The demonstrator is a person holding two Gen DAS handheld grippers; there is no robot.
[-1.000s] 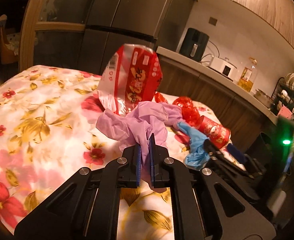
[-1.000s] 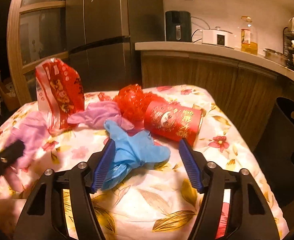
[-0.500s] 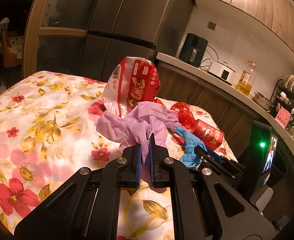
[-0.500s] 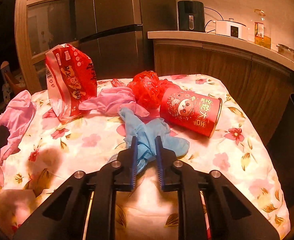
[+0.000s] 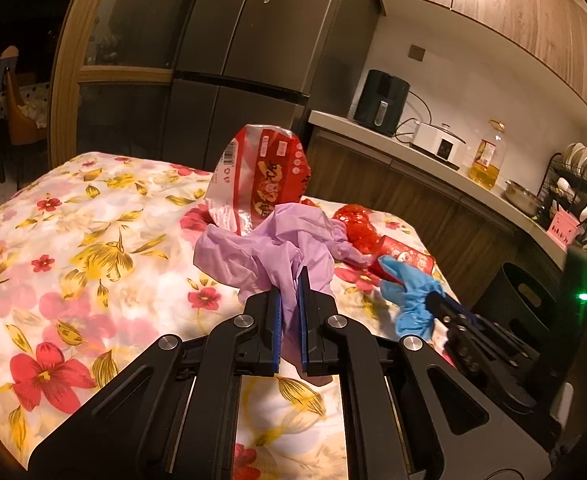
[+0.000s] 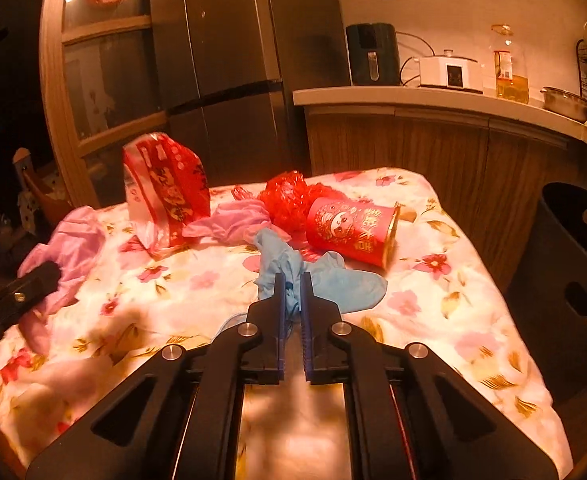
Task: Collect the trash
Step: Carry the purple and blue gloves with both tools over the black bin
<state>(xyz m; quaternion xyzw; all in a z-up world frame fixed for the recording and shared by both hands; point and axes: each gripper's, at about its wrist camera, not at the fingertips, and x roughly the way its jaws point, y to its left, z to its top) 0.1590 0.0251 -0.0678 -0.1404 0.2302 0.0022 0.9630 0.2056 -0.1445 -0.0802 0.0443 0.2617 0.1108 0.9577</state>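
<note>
My left gripper (image 5: 289, 280) is shut on a purple glove (image 5: 269, 248) and holds it above the floral tablecloth (image 5: 73, 240). My right gripper (image 6: 292, 284) is shut on a blue glove (image 6: 329, 280), lifted off the cloth; the blue glove also shows in the left wrist view (image 5: 411, 300). On the table lie a red snack bag (image 6: 165, 192), a second purple glove (image 6: 233, 222), a red crumpled net (image 6: 289, 198) and a red paper cup (image 6: 349, 230) on its side.
A black trash bin (image 6: 573, 280) stands on the floor right of the table. A kitchen counter (image 6: 433, 96) with appliances and a dark fridge (image 6: 229, 60) are behind. A chair (image 5: 17, 116) stands far left.
My right gripper closed on the blue glove and has lifted it. My left gripper has risen a little with the purple glove still in it.
</note>
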